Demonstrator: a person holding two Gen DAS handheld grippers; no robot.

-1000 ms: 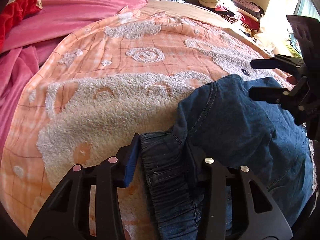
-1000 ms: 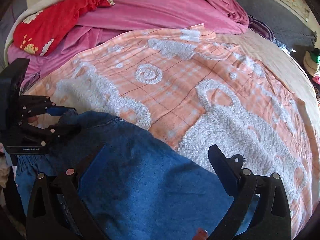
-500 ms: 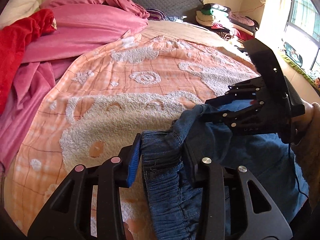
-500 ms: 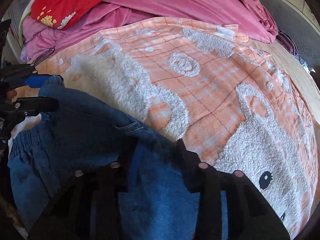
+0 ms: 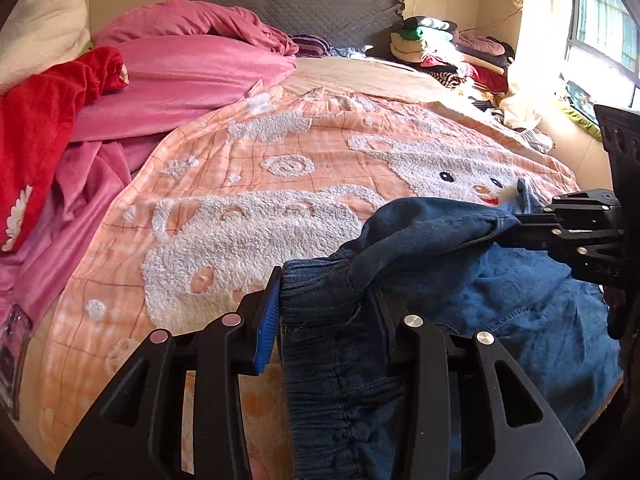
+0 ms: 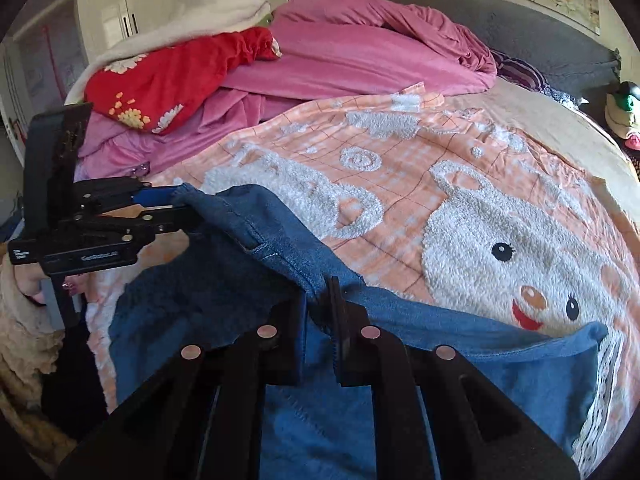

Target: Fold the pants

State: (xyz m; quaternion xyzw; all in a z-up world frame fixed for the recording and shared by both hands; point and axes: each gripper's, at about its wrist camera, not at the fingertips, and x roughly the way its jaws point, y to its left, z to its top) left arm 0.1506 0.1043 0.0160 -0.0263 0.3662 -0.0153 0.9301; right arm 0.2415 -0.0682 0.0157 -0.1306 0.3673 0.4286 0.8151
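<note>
Blue denim pants (image 5: 460,264) lie at the near edge of the bed on an orange blanket with white bear patterns (image 5: 280,184). My left gripper (image 5: 326,304) is shut on the elastic waistband, which bunches between its fingers. My right gripper (image 6: 320,304) is shut on a fold of the pants' upper edge (image 6: 288,248) and holds it raised off the blanket. In the right wrist view the left gripper (image 6: 176,210) shows at the left, clamped on the waistband corner. In the left wrist view the right gripper (image 5: 520,226) shows at the right. A lace-trimmed hem (image 6: 600,376) lies at the lower right.
Pink bedding (image 5: 192,76) and a red flowered blanket (image 5: 36,132) are piled at the bed's left. Folded clothes (image 5: 440,48) are stacked at the far right by the grey headboard (image 5: 320,12). A window (image 5: 600,28) is at the right.
My right gripper has closed on the pants' edge. Both grippers have lifted the fabric off the blanket and the views have tilted up toward the headboard.
</note>
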